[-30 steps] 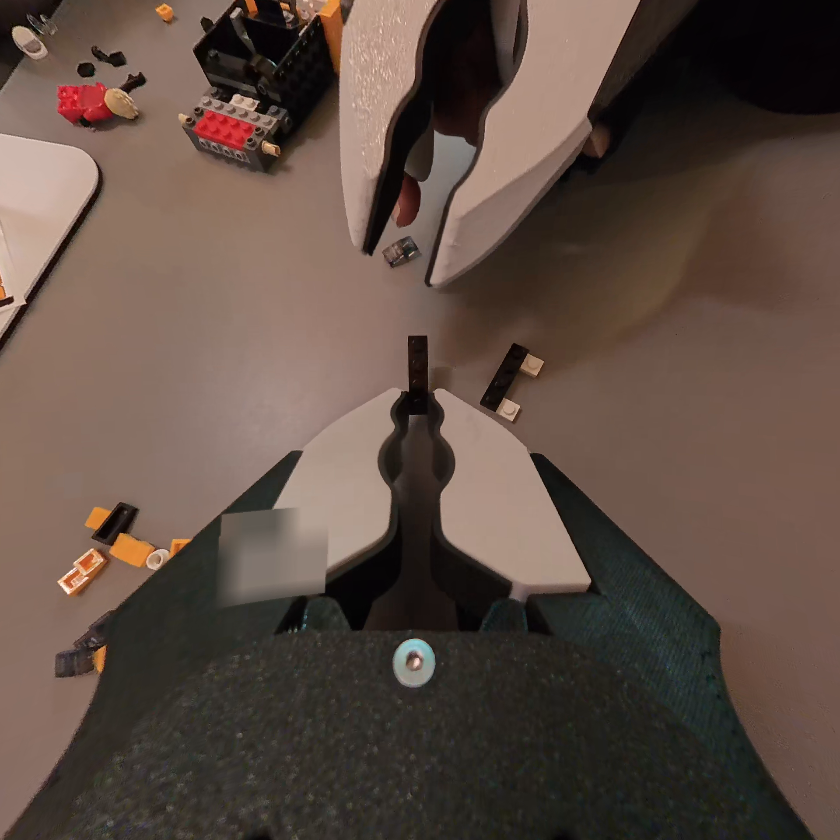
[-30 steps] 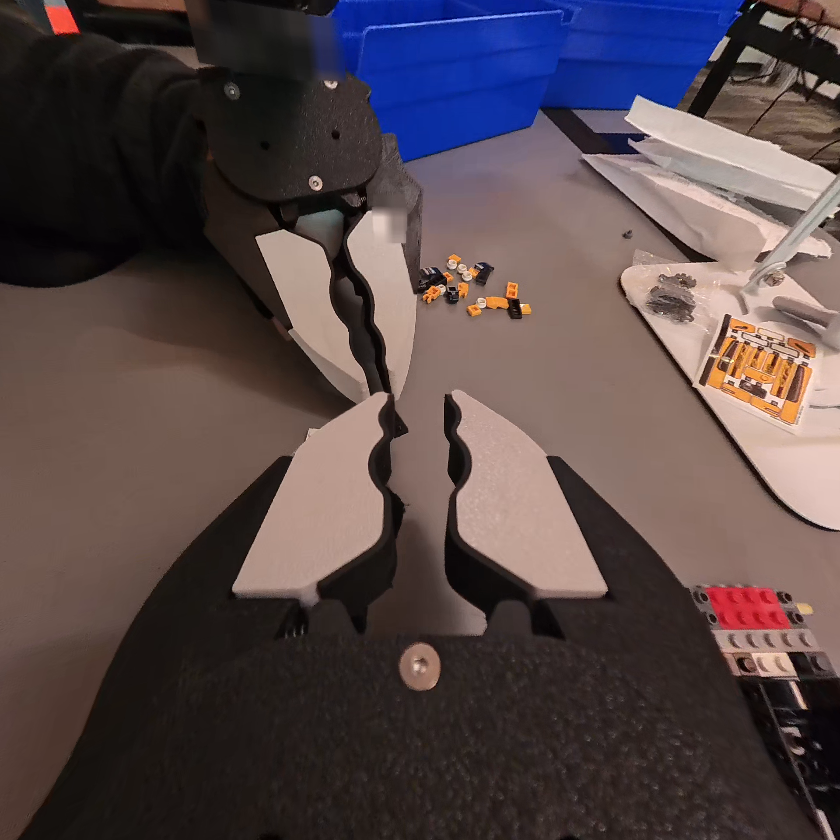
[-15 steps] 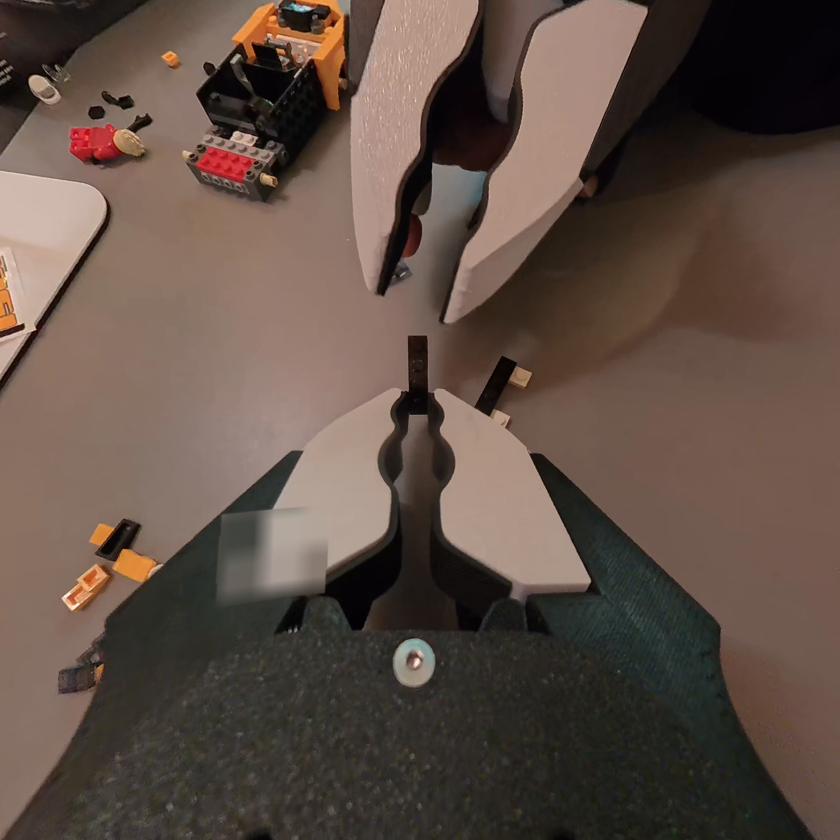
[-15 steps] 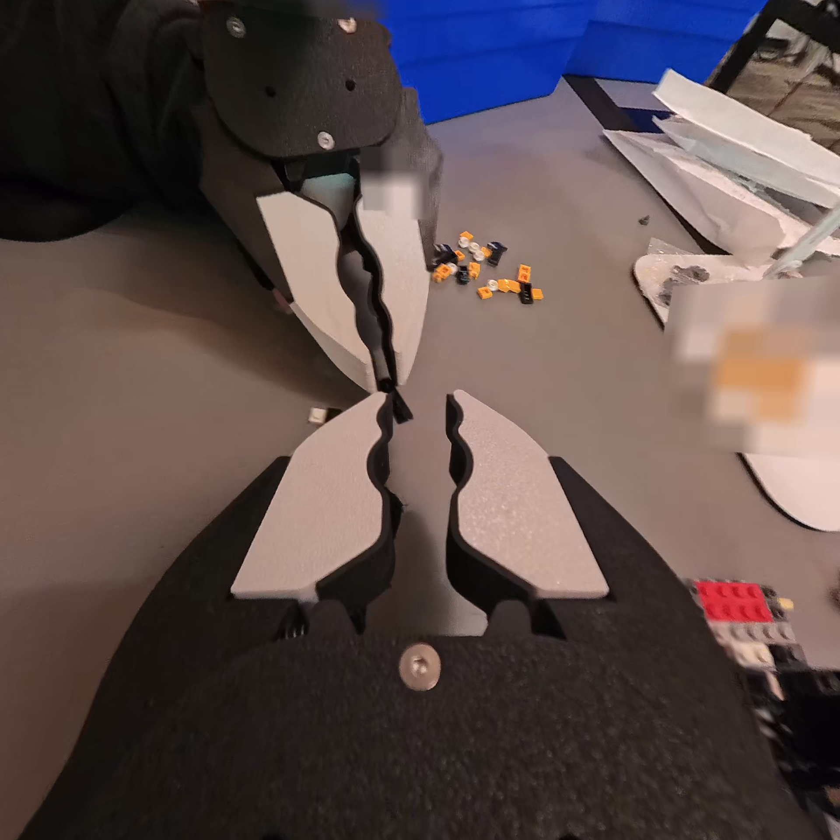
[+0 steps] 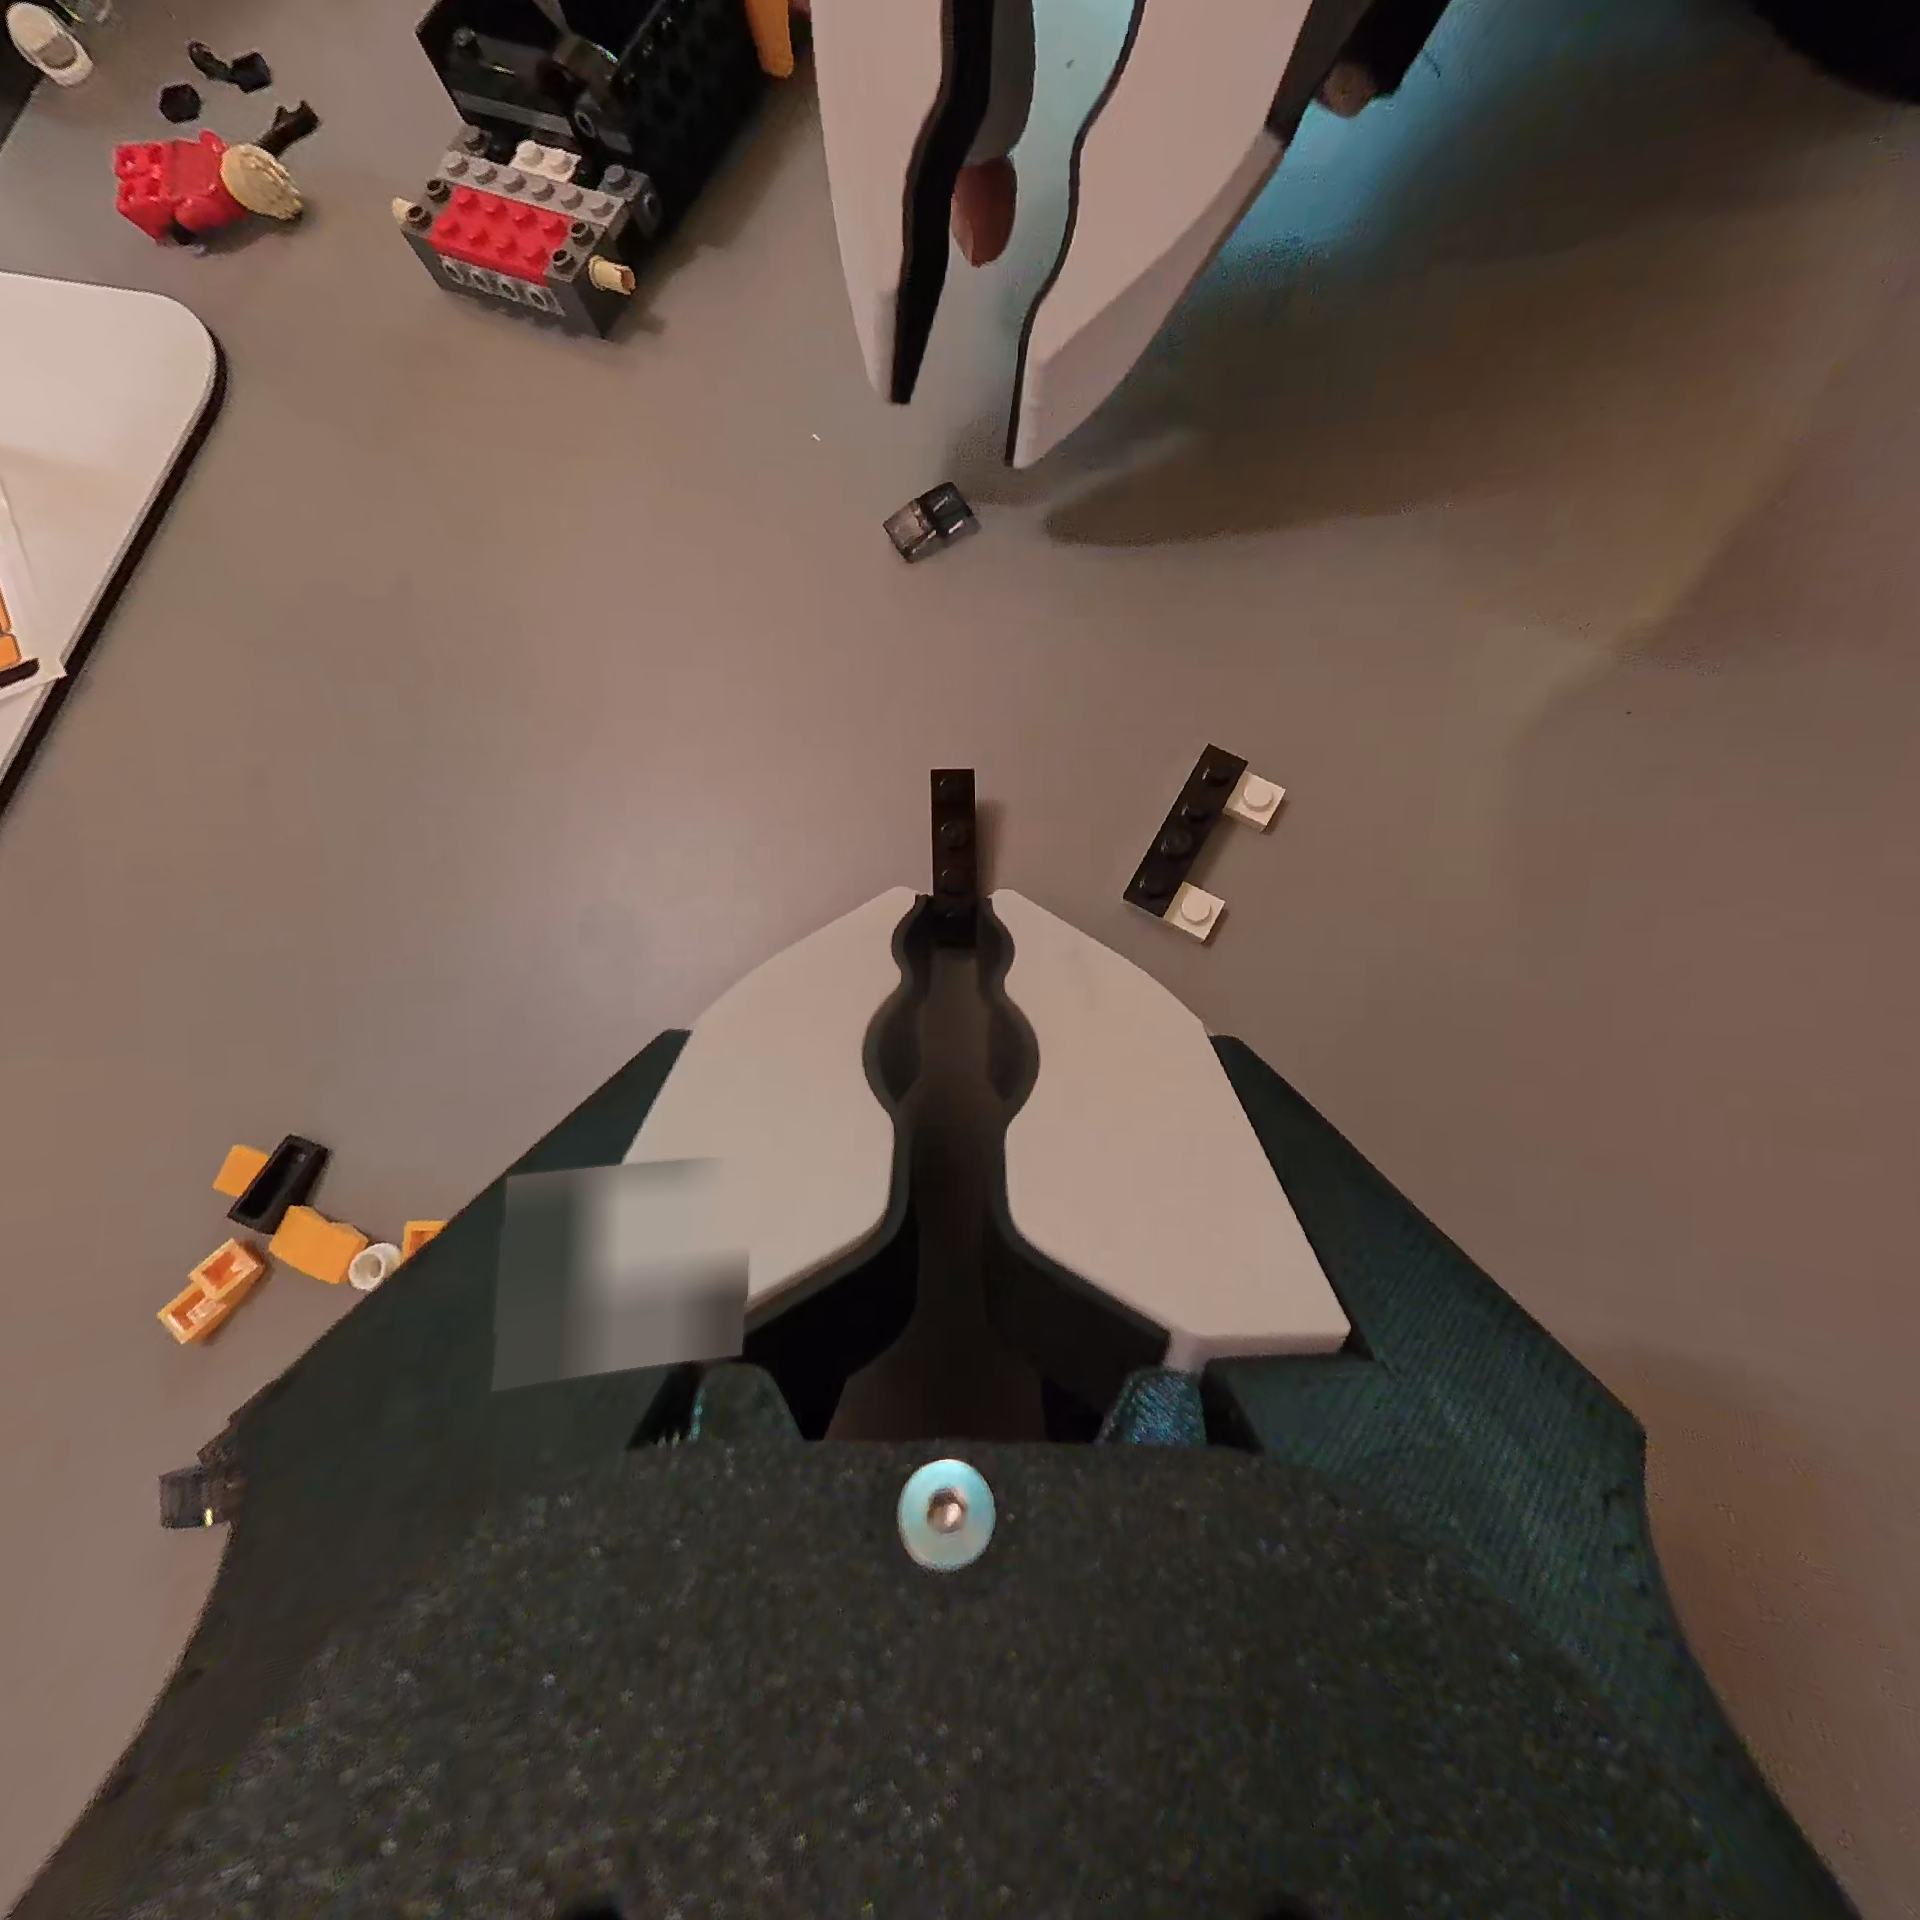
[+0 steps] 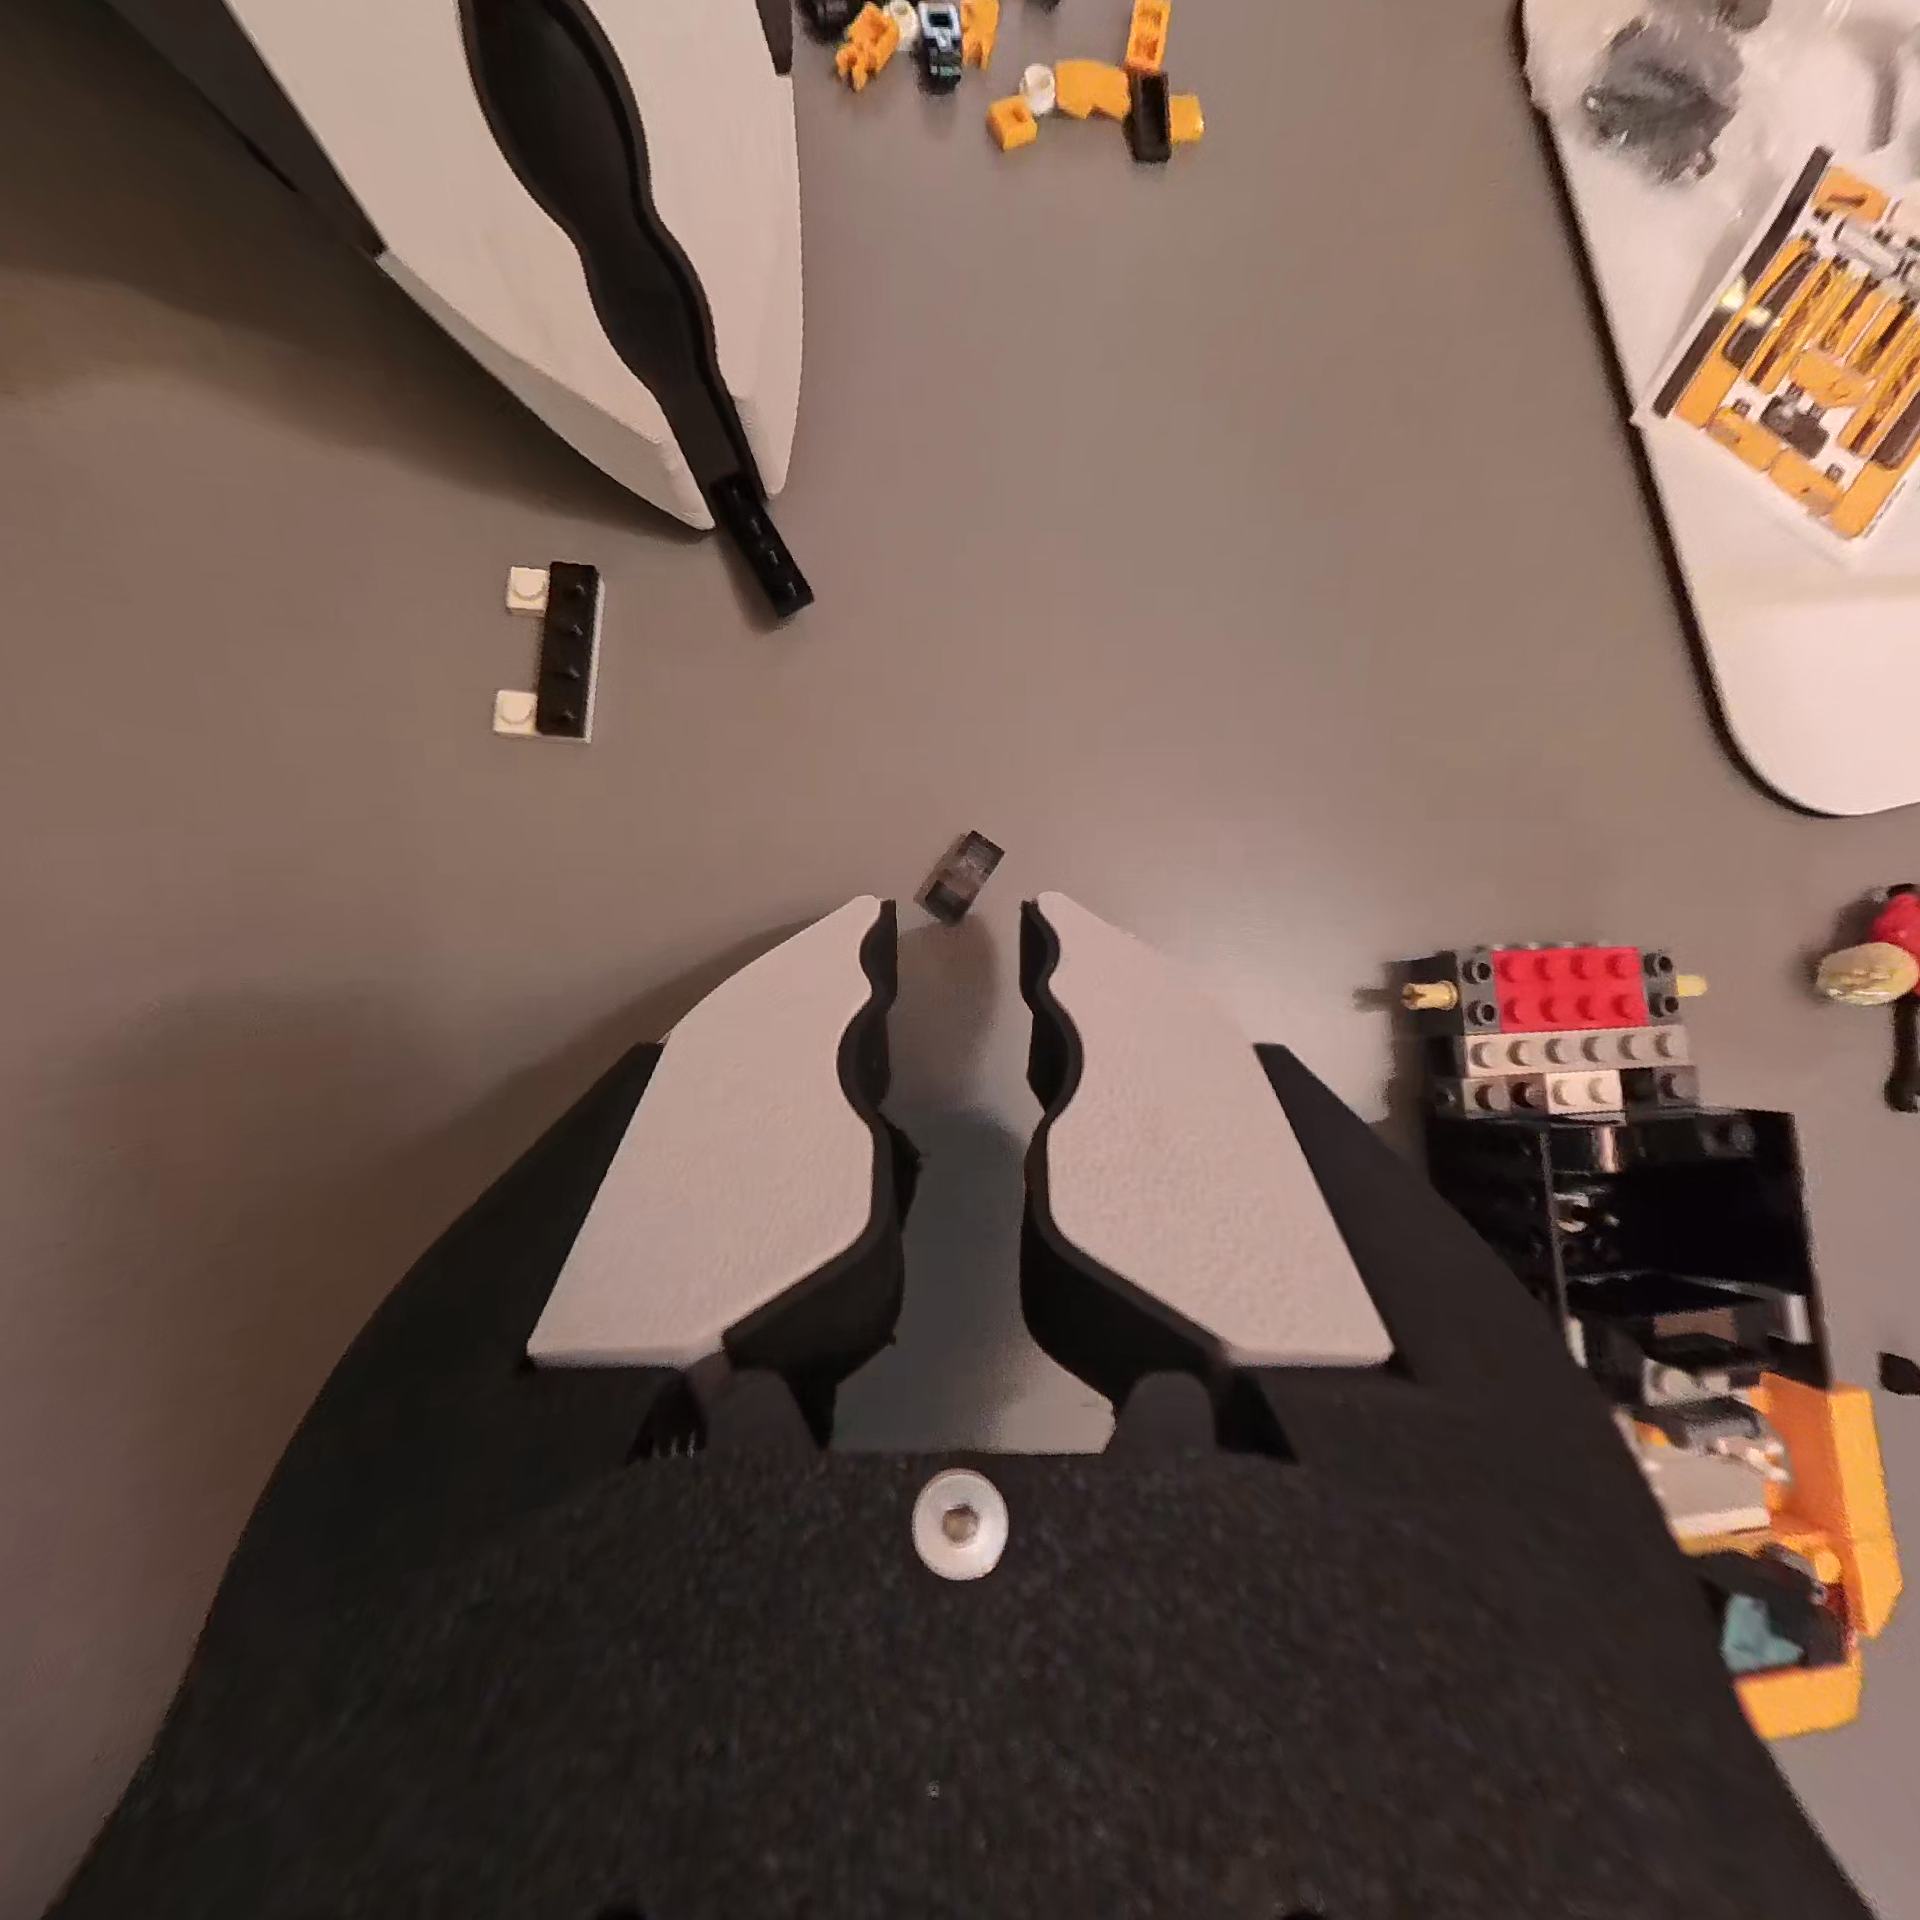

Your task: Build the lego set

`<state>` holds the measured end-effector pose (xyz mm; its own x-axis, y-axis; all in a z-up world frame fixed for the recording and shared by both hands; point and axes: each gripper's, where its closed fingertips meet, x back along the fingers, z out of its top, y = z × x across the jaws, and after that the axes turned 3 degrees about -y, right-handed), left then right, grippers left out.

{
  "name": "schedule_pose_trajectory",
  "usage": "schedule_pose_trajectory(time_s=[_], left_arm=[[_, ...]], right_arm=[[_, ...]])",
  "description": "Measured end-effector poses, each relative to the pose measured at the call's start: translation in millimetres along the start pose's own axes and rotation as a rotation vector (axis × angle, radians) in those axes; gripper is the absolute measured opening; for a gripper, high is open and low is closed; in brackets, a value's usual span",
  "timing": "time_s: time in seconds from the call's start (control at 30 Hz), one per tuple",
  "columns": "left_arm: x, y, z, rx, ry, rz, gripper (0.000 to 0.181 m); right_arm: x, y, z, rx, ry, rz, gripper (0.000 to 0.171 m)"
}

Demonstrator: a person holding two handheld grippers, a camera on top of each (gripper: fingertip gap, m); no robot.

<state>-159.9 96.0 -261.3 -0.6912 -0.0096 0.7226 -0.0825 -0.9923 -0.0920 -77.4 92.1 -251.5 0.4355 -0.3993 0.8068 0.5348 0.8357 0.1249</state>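
My left gripper (image 5: 953,896) is shut on a narrow black plate (image 5: 952,831) that sticks out past its tips; both also show in the right wrist view (image 6: 771,566). My right gripper (image 6: 951,906) is open and empty, just above the grey table. A small smoky transparent piece (image 6: 961,876) lies right in front of its tips; it also shows in the left wrist view (image 5: 930,523). A black plate with two white plates under its ends (image 5: 1203,844) lies on the table, also in the right wrist view (image 6: 551,652).
A partly built black, grey, red and orange vehicle (image 6: 1621,1195) stands at the right. A red piece with a tan wheel (image 5: 203,187) lies near it. Loose orange and black pieces (image 5: 281,1236) lie beside my left gripper. A white board (image 6: 1766,644) holds a sticker sheet (image 6: 1808,353). My hands' fingertips stand some 9 cm from each other.
My right gripper has tilted down and pulled back from my left gripper, so the smoky piece now lies at its tips. My left gripper still holds the black plate.
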Motion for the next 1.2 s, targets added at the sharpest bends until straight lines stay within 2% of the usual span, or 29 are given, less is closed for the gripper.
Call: schedule_pose_trajectory(time_s=[0.47, 0.6, 0.73, 0.97, 1.2], left_arm=[[3.0, 3.0, -2.1, -0.004, -0.008, -0.035, 0.013], [11.0, 7.0, 6.5, 0.041, 0.062, -0.103, 0.014], [7.8, -0.3, -1.3, 0.042, 0.021, -0.059, 0.013], [0.8, -4.9, -2.0, 0.01, -0.014, 0.022, 0.013], [-0.1, -2.9, -1.2, 0.01, -0.021, 0.02, 0.009]], right_arm=[[-13.9, -2.8, 1.0, -0.099, -0.067, -0.003, 0.008], [-12.4, -11.0, 15.7, 0.008, 0.024, 0.005, 0.008], [-6.5, -23.3, 37.1, 0.057, 0.142, 0.034, 0.008], [-11.1, -29.5, 40.8, 0.035, 0.159, 0.063, 0.008], [-11.3, -31.3, 42.8, 0.018, 0.175, 0.081, 0.008]])
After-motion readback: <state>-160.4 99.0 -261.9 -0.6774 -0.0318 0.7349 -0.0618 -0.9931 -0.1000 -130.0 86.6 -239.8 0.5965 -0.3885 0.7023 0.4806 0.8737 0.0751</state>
